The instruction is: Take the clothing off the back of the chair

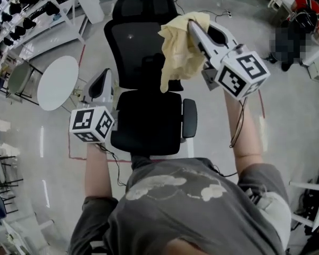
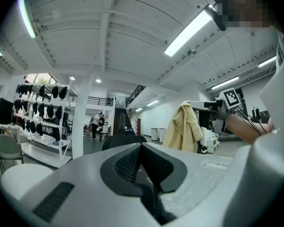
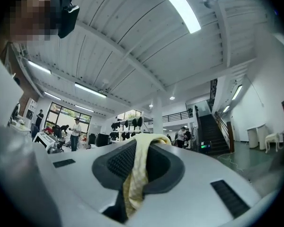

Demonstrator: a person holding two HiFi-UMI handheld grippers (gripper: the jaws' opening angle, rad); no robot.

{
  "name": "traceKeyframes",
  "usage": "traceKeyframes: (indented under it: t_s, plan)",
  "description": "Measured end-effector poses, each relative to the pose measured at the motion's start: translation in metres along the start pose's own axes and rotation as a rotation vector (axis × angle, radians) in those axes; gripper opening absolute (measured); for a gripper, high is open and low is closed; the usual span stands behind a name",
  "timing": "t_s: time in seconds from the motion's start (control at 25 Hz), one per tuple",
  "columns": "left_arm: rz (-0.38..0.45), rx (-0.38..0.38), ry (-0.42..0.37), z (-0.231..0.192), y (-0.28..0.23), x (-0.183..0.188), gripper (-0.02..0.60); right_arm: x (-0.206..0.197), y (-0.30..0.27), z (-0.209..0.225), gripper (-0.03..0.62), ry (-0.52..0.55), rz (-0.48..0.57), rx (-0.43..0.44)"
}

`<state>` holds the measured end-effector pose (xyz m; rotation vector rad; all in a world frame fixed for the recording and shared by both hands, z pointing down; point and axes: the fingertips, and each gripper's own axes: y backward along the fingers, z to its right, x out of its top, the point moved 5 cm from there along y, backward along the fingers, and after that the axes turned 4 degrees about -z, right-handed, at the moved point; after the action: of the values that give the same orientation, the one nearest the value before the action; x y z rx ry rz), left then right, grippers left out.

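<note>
Yellow clothing (image 1: 182, 52): pinched in right claw (image 1: 193, 23), hanging free near chair (image 1: 138, 47).
Left claw (image 1: 105, 78): closed, empty.
Care: hold the pinch firm, carry the hem clear.

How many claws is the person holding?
2. The left claw sits shut and empty beside the black chair. The right claw is shut on the yellow clothing, holding it up by the chair's back. None seem hidden.

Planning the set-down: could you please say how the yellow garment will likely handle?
Probably floppy: the yellow garment hangs in limp folds from the right claw. Likely light for its size, since one pinched edge carries it all.
</note>
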<state>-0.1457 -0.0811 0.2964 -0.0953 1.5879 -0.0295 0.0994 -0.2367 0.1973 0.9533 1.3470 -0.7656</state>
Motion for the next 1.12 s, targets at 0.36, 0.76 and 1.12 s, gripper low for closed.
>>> traceKeyframes:
  t_s: [0.36,0.76,1.12]
  plan:
    - [-0.075,0.046,0.047,0.067,0.045,-0.024,-0.002,-0.08,0.047,-0.037,0.031,-0.175,-0.116,0.114]
    - [-0.176,0.109,0.121,0.082,0.088,-0.076,-0.002,-0.154,0.062,-0.089,0.029,-0.205,-0.223,0.182]
    - [-0.213,0.148,0.157,0.1,0.134,-0.111,-0.002,-0.194,0.09,-0.127,0.029,-0.251,-0.3,0.2]
